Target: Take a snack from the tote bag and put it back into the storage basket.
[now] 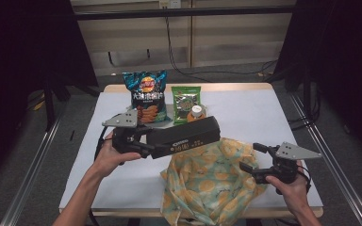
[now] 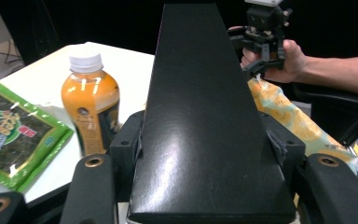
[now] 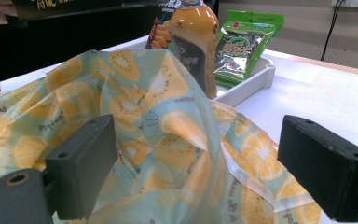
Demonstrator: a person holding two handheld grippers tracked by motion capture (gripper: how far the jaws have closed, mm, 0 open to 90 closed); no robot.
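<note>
We have the black box [image 1: 184, 137] pinched in the left tool [image 1: 139, 143], held level above the table [image 1: 259, 117], its far end over the fruit-print bag [image 1: 207, 181]. The right tool [image 1: 254, 157] sits at the bag's right edge with its jaws spread; in its own view the cloth lies between them, apparently unpressed, though the folds make that hard to judge. So we are at the packing step: box lifted, bag not yet held open. Next we need the right tool to catch the bag's rim and lift it, then the box tilts end-first into the mouth.
</note>
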